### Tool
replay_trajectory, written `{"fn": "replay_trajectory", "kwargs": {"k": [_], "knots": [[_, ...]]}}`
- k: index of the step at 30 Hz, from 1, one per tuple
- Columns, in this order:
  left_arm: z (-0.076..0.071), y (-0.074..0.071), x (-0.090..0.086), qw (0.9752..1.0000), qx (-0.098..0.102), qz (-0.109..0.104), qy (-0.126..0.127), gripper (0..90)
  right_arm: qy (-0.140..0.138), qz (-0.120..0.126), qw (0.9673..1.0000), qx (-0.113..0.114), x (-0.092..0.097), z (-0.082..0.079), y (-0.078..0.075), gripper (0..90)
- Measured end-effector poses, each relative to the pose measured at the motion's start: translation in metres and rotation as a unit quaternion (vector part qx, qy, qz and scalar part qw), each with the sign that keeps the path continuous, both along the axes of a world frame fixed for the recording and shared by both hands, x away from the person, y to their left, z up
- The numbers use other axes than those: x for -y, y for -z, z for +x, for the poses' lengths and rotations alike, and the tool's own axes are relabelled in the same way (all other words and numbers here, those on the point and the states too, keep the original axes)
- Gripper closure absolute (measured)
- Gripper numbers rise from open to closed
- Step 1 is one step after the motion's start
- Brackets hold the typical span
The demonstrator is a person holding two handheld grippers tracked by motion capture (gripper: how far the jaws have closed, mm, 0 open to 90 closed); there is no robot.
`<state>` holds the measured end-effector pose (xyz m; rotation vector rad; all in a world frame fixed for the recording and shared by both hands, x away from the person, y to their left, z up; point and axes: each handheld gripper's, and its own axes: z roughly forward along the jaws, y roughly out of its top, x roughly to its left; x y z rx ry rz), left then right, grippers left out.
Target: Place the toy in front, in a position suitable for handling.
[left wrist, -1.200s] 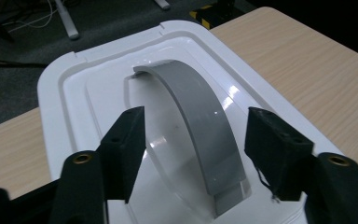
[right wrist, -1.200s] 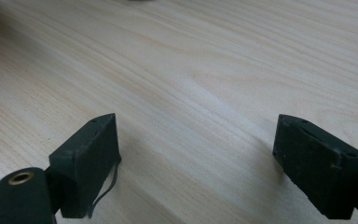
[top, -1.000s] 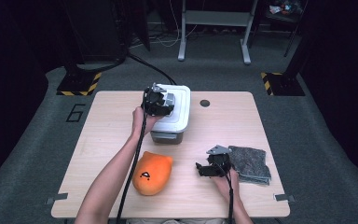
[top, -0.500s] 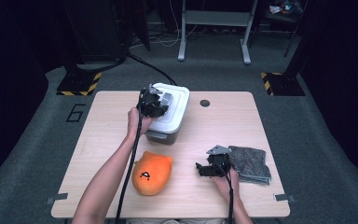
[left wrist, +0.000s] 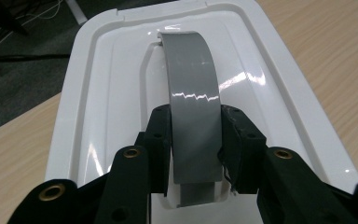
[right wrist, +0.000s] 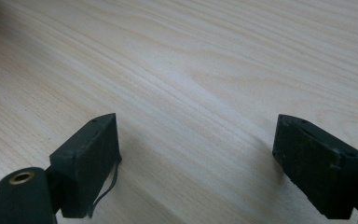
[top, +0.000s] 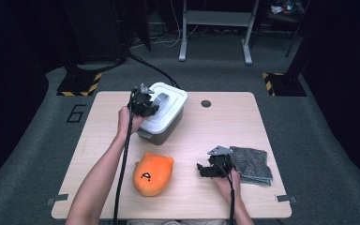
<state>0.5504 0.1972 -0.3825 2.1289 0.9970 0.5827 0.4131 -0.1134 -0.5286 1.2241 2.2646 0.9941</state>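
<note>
A box with a white lid point(top: 171, 107) and dark body stands at the table's back middle, turned askew. Its grey arched handle point(left wrist: 190, 70) crosses the lid point(left wrist: 107, 93). My left gripper point(top: 153, 104) reaches it from the left. In the left gripper view the gripper point(left wrist: 196, 142) has just been closing, and both pads press the handle's sides. My right gripper point(top: 201, 169) rests low at the front right and points left. It stands open point(right wrist: 196, 144) over bare wood with nothing between its fingers.
An orange plush toy point(top: 152, 173) lies at the front middle of the wooden table point(top: 215, 131). A folded grey cloth point(top: 252, 164) lies just right of the right hand. A dark round hole point(top: 206, 103) sits near the back edge. Dark floor and stands surround the table.
The left gripper has closed on the handle and drawn left, and the box has turned and shifted with it. The right gripper has not moved.
</note>
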Motion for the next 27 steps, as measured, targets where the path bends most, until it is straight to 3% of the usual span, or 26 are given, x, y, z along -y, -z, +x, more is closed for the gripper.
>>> {"fn": "replay_trajectory", "kwargs": {"k": [7,12,27], "knots": [[0.001,0.0,-0.014,0.9999,0.007,0.007,0.008,66.3,0.0,0.0,1.0,0.0,0.0,0.0,0.0,13.6],[0.0,-0.001,-0.024,0.9996,0.008,0.026,0.009,66.4,0.0,0.0,1.0,0.0,0.0,0.0,0.0,13.6],[-0.002,0.001,-0.06,0.9998,0.009,0.014,-0.011,66.3,0.0,0.0,1.0,0.0,0.0,0.0,0.0,13.7]]}}
